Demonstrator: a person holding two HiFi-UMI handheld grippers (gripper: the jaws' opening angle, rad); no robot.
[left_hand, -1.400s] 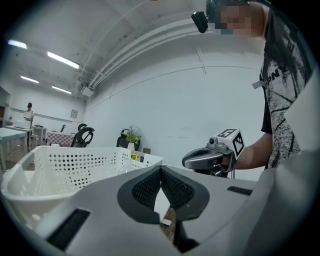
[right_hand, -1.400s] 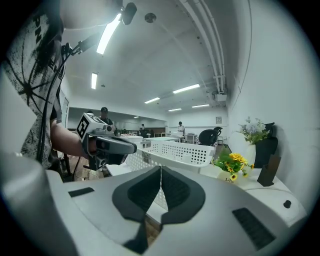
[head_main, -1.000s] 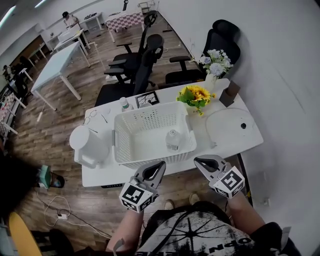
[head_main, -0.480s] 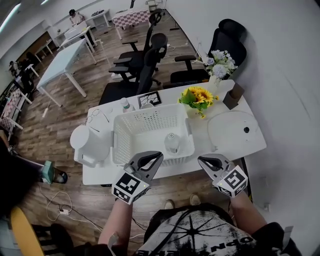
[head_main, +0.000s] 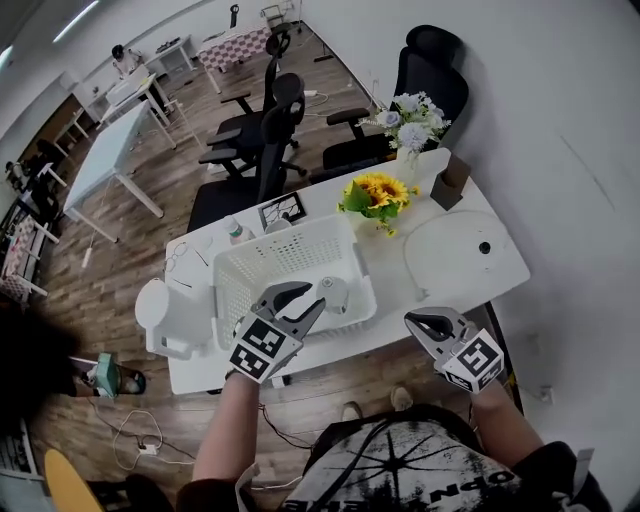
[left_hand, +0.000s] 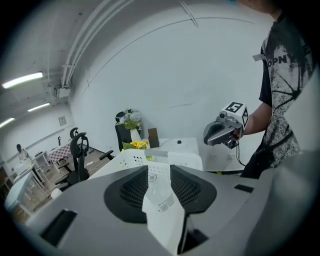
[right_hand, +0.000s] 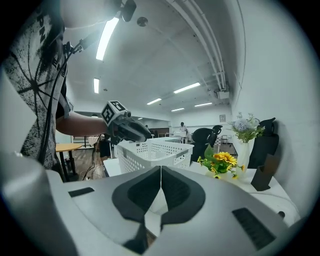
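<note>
A white perforated basket (head_main: 265, 275) stands on the white table (head_main: 400, 290). A clear plastic bottle (head_main: 333, 293) lies inside it near the front right. My left gripper (head_main: 316, 298) reaches over the basket's front rim, close to the bottle. In the left gripper view the left gripper (left_hand: 159, 167) is open, and the bottle (left_hand: 159, 197) shows in the gap between the jaws, with the basket (left_hand: 131, 159) beyond. My right gripper (head_main: 412, 321) hangs before the table's front edge, right of the basket. In its own view the right gripper (right_hand: 161, 170) is shut with nothing in it.
Sunflowers (head_main: 375, 192) and a white vase of flowers (head_main: 412, 112) stand behind the basket, beside a brown block (head_main: 450, 183). A round white lid (head_main: 460, 250) lies at the right and a white jug (head_main: 165, 310) at the left. Office chairs (head_main: 265, 130) stand behind the table.
My left gripper has moved forward over the basket's front rim and its jaws have opened. The right gripper has stayed shut, low at the table's front.
</note>
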